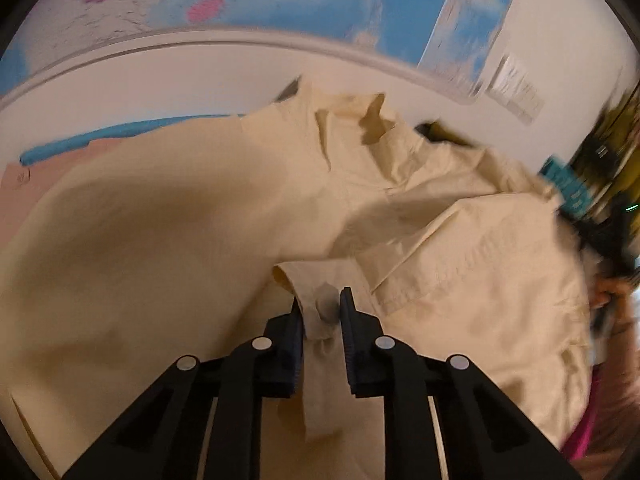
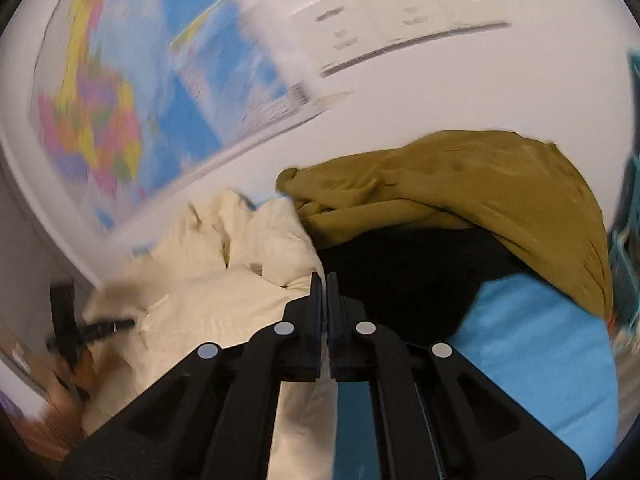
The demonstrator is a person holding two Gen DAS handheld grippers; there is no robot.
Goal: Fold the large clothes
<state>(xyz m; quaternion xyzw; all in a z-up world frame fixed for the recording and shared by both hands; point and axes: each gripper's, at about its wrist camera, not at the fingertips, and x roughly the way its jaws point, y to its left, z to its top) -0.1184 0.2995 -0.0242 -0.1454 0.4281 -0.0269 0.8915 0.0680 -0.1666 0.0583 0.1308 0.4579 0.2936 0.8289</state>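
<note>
Left tongs (image 1: 322, 308) pinch the cream shirt's cuff (image 1: 316, 304); right tongs (image 2: 324, 280) are closed, empty.

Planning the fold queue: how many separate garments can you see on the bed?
3: cream cotton shirt at left, mustard-olive garment heaped at back right, black garment beneath it. More may be hidden under the heap.

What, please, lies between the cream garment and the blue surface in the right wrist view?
In the right wrist view, a black garment lies between the cream garment and the blue surface, beneath the olive garment.
</note>
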